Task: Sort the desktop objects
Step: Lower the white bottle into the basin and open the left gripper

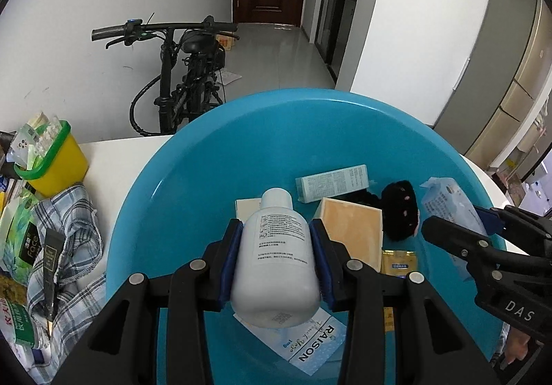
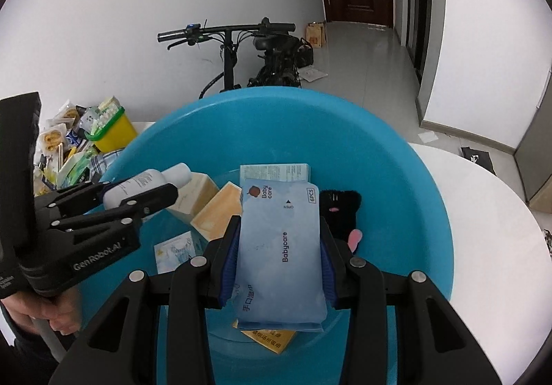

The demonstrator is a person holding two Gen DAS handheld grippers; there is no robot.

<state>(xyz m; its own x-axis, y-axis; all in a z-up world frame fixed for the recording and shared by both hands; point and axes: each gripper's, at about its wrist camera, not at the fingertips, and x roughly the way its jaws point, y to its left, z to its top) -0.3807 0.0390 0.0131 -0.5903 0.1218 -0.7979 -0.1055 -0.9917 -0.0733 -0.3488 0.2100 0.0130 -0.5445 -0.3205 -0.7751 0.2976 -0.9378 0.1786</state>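
Note:
A big blue basin [image 1: 193, 178] [image 2: 407, 185] fills both views. My left gripper [image 1: 276, 236] is shut on a white bottle [image 1: 276, 254] and holds it over the basin. My right gripper [image 2: 279, 236] is shut on a pale blue wet-wipe pack [image 2: 281, 254], also over the basin. In the basin lie an orange box [image 1: 355, 229] [image 2: 220, 209], a pale green box [image 1: 334, 183] [image 2: 276, 173], a black furry item [image 1: 402, 209] [image 2: 339, 209], a yellow sachet [image 1: 400, 262] and a blue-white packet [image 1: 310, 343]. Each gripper shows in the other's view: right gripper [image 1: 448, 229], left gripper [image 2: 138, 195].
The basin stands on a white table [image 1: 114, 160] [image 2: 483, 212]. To the left are a yellow bin [image 1: 58, 157] [image 2: 110, 133] stuffed with packets, a plaid cloth [image 1: 72, 240] and several loose sachets. A bicycle [image 1: 179, 74] stands behind the table. A hand [image 2: 51, 316] shows at lower left.

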